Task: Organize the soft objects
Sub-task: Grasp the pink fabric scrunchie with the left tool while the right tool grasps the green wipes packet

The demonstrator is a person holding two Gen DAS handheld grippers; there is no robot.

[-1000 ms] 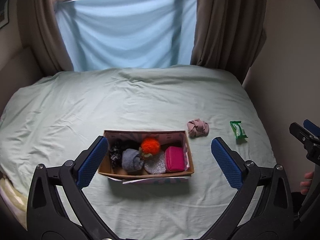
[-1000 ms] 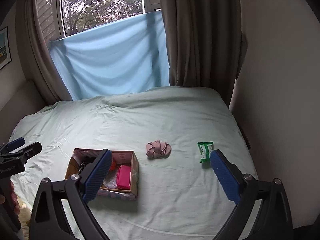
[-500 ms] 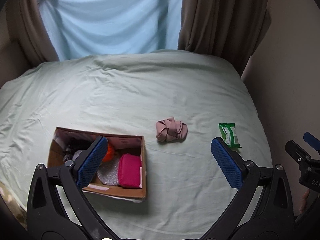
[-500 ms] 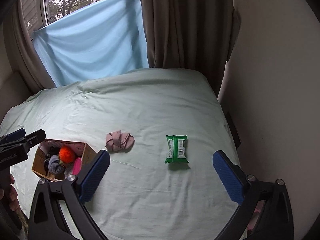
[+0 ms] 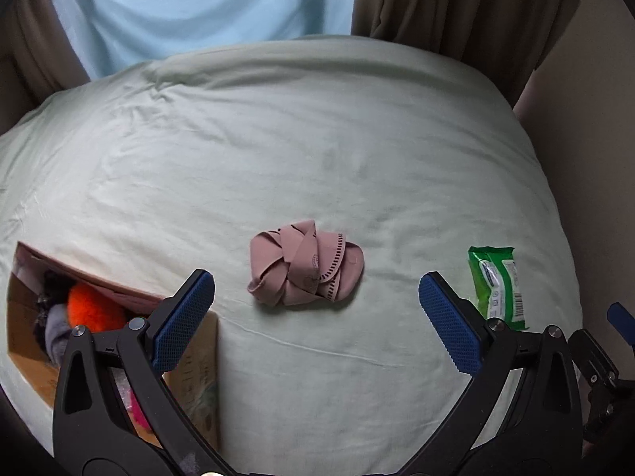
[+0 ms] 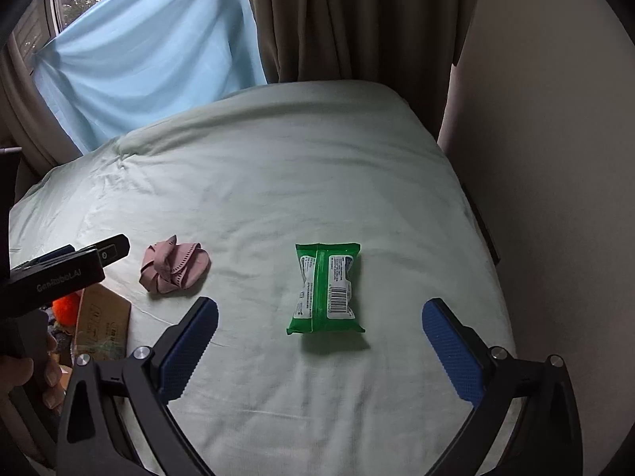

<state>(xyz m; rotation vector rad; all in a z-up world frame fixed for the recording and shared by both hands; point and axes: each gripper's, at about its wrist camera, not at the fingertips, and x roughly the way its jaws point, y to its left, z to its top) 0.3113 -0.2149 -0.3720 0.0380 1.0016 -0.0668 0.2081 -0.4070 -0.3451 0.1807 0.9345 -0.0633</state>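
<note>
A crumpled pink cloth (image 5: pixel 305 267) lies on the pale green bedsheet, straight ahead of my open, empty left gripper (image 5: pixel 317 309). It also shows in the right wrist view (image 6: pixel 174 263), at left. A green wipes packet (image 6: pixel 327 287) lies ahead of my open, empty right gripper (image 6: pixel 319 337); in the left wrist view the packet (image 5: pixel 498 281) is at right. A cardboard box (image 5: pixel 194 365) at lower left holds an orange pompom (image 5: pixel 89 309) and other soft items, partly hidden by my left finger.
The bed (image 6: pixel 278 166) ends at a beige wall (image 6: pixel 555 158) on the right. Brown curtains (image 6: pixel 357 20) and a light blue cloth (image 6: pixel 151 59) hang behind it. The left gripper's body (image 6: pixel 59 273) and a hand show at the right view's left edge.
Both grippers have moved right and closer to the bed. The pink cloth now lies centred before the left gripper, the green packet before the right. The box has slid to the left edge of both views.
</note>
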